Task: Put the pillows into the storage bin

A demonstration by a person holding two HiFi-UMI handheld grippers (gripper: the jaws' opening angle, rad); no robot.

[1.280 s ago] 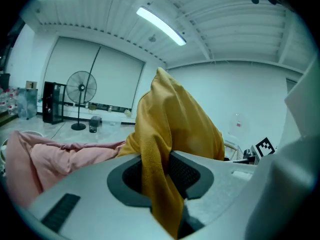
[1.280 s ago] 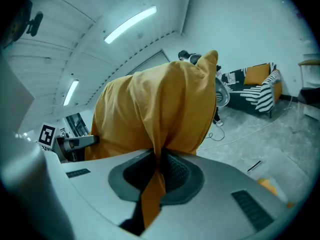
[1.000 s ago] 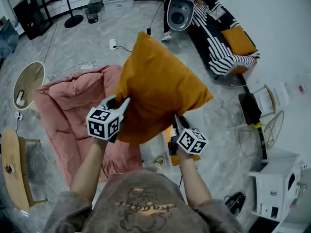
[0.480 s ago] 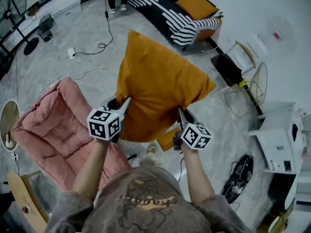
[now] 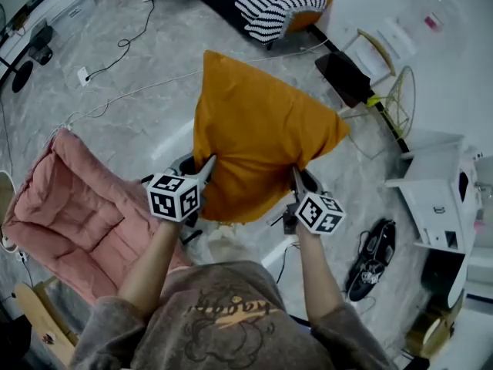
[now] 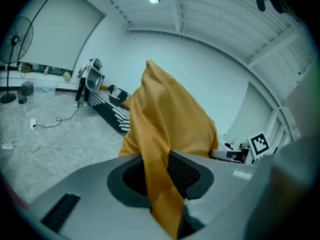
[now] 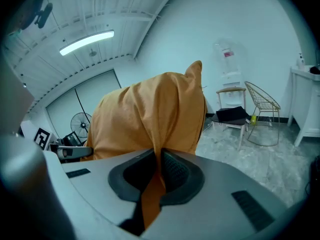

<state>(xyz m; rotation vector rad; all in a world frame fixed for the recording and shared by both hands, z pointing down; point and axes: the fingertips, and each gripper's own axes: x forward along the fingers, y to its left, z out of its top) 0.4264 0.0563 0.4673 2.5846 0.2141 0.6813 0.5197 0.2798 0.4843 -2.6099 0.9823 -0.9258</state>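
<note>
Nearest, the left gripper [image 5: 206, 173] and the right gripper [image 5: 296, 183] are each clamped on a fold of cover at a near corner of the orange pillow [image 5: 262, 129]. The pillow is held in the air in front of the person, clear of the floor. It looks light and soft and is likely to sag, so bunched fabric at two corners is a sound hold. Beyond lie a pink cushion [image 5: 62, 206] and a striped sofa [image 5: 254, 10]. No storage bin shows.
</note>
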